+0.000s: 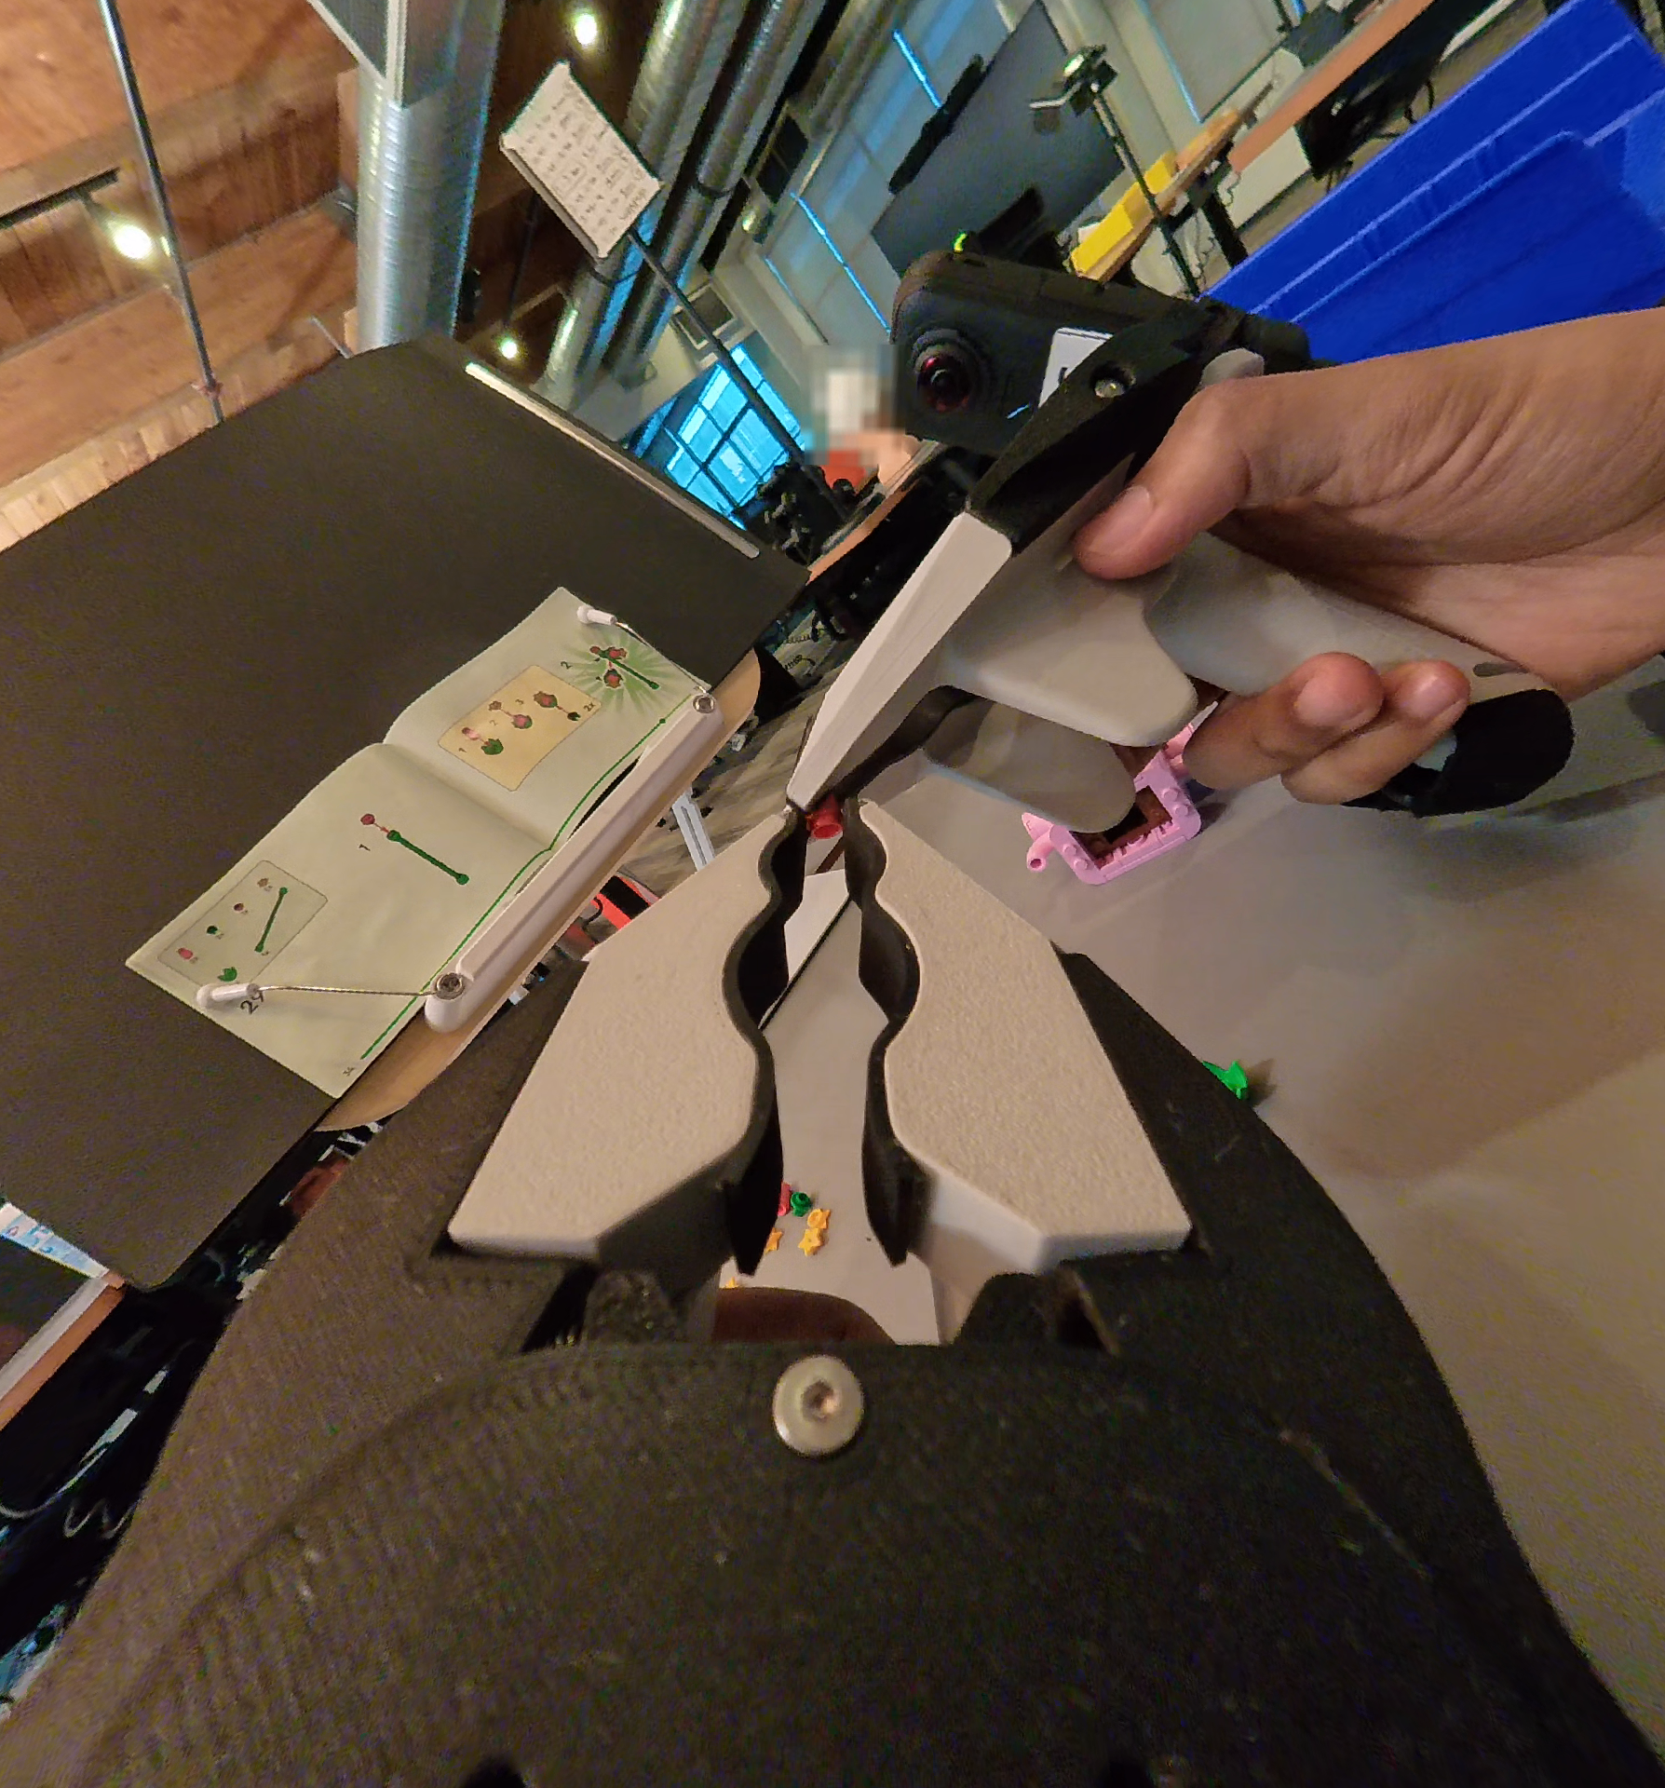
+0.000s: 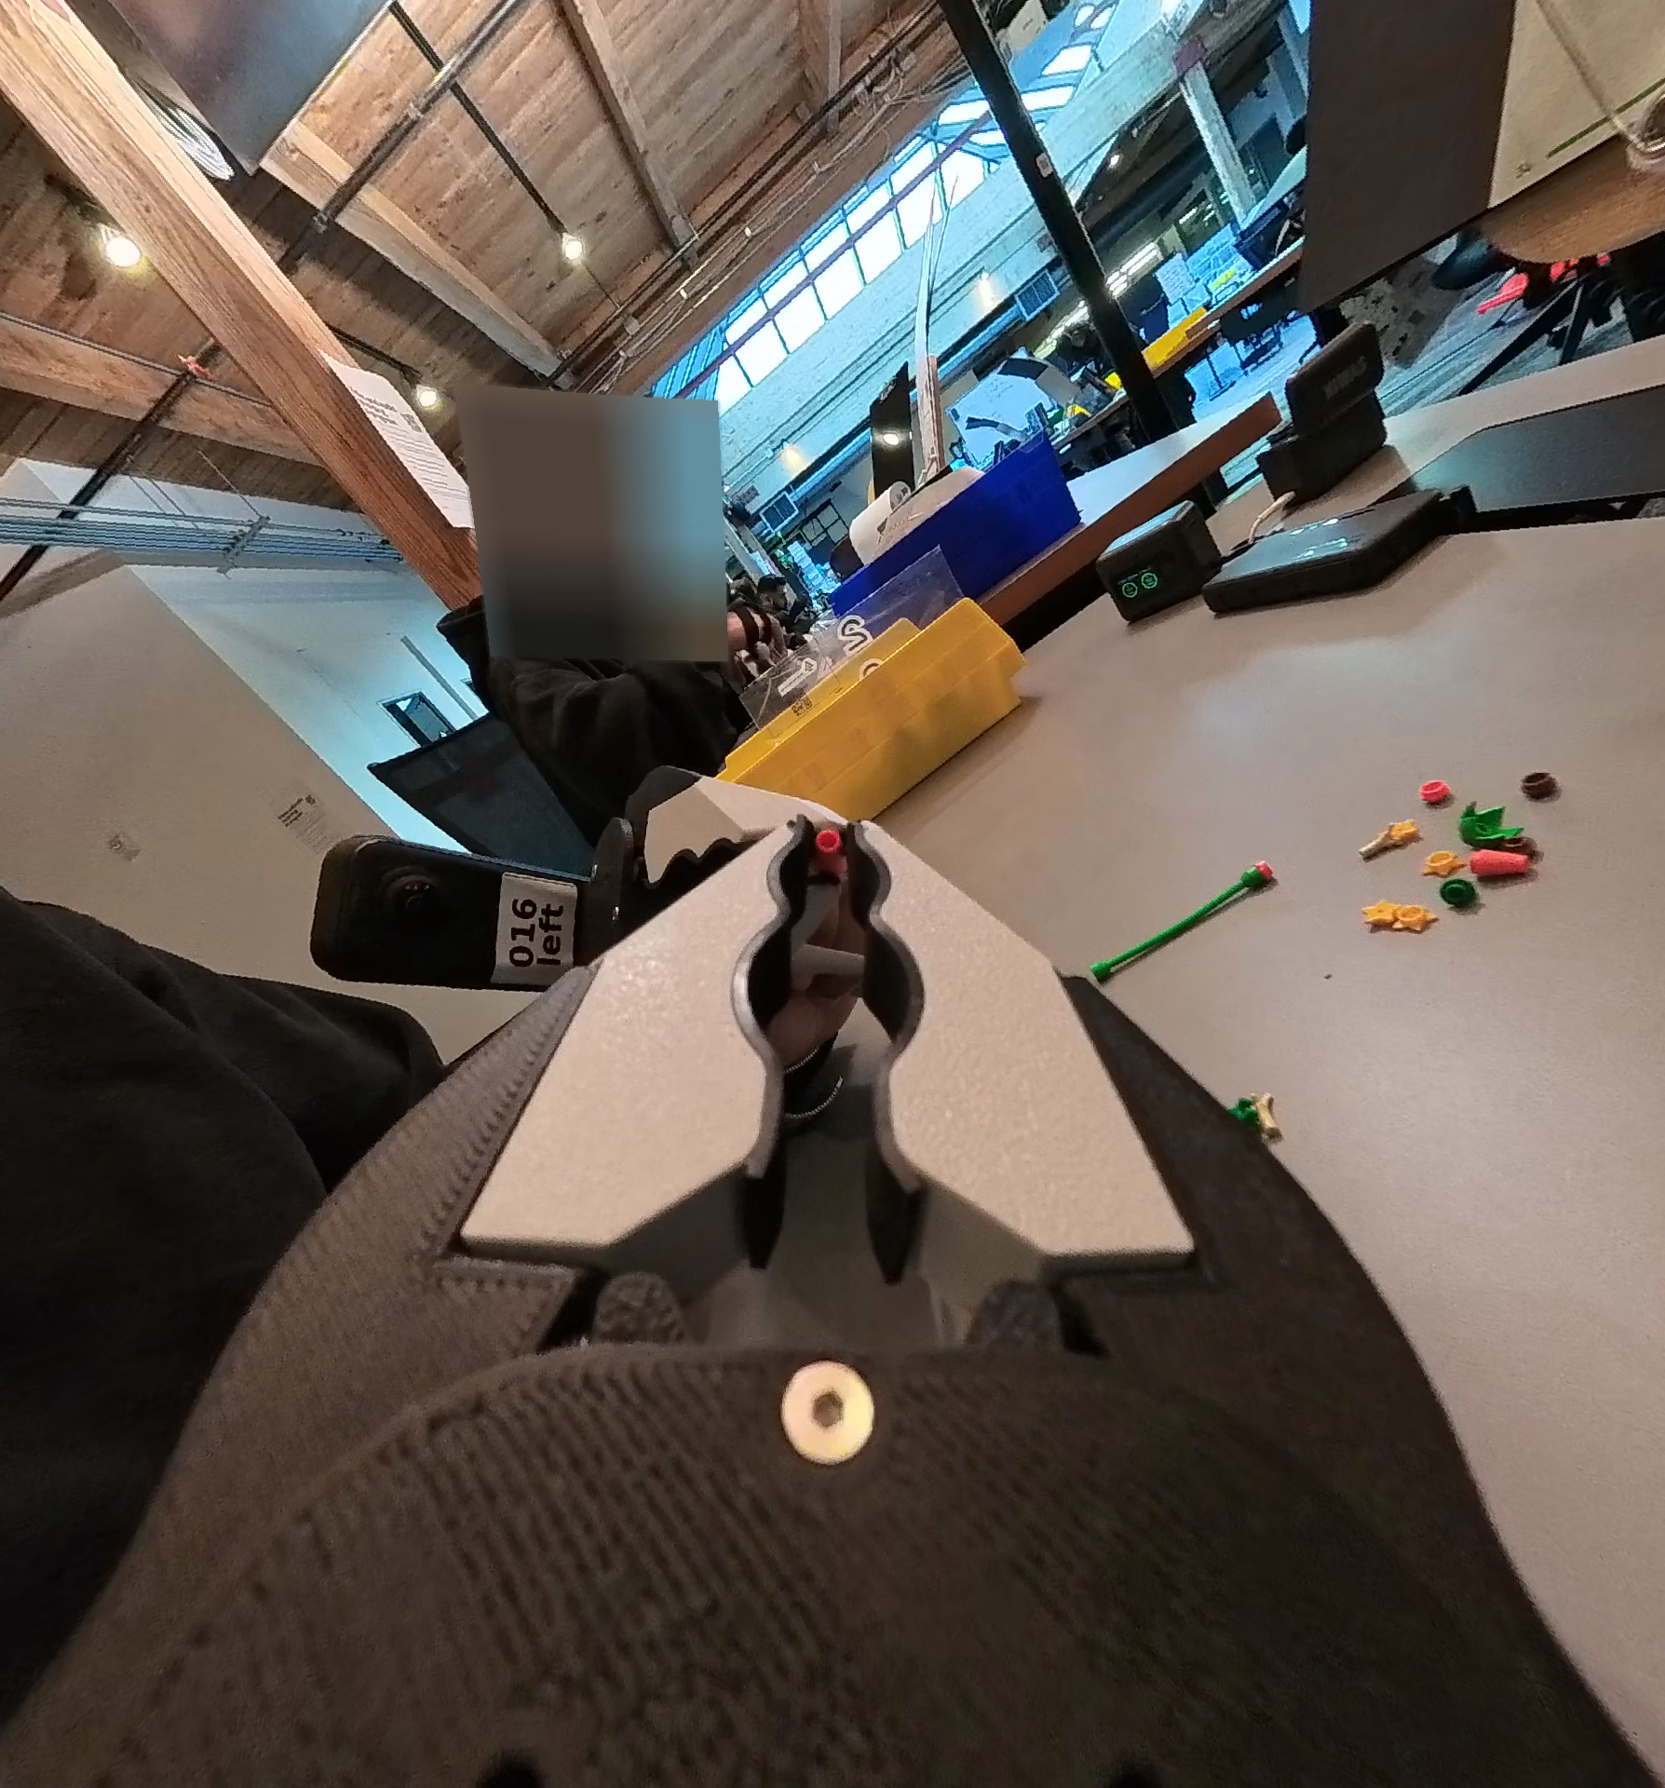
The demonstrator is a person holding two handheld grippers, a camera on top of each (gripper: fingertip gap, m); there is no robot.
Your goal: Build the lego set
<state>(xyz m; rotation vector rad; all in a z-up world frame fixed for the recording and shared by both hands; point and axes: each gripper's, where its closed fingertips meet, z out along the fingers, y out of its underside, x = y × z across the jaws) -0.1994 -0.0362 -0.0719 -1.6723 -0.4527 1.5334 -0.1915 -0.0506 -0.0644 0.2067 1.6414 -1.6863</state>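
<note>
A small red Lego piece [image 1: 821, 820] sits where my two grippers meet tip to tip above the grey table [image 1: 1390, 968]. My left gripper [image 1: 825, 818] is shut on it. My right gripper [image 2: 827, 838] comes in from the opposite side and is also closed around the red piece [image 2: 829, 840]. In the left wrist view the right gripper's fingers [image 1: 896, 658] slant down from the upper right, held by a hand [image 1: 1390, 522]. A green stem with a red tip [image 2: 1182, 929] lies on the table. A pink frame build [image 1: 1124, 832] lies behind the hand.
An open instruction booklet [image 1: 403, 851] is clipped to a black stand [image 1: 229, 629] on the left. Several loose small pieces [image 2: 1457, 861] and a green bit [image 2: 1254, 1113] lie on the table. A yellow bin [image 2: 887, 716], black boxes [image 2: 1158, 571] and a blue bin [image 1: 1487, 193] stand at the far edges. My left and right fingertips are right by each other.
</note>
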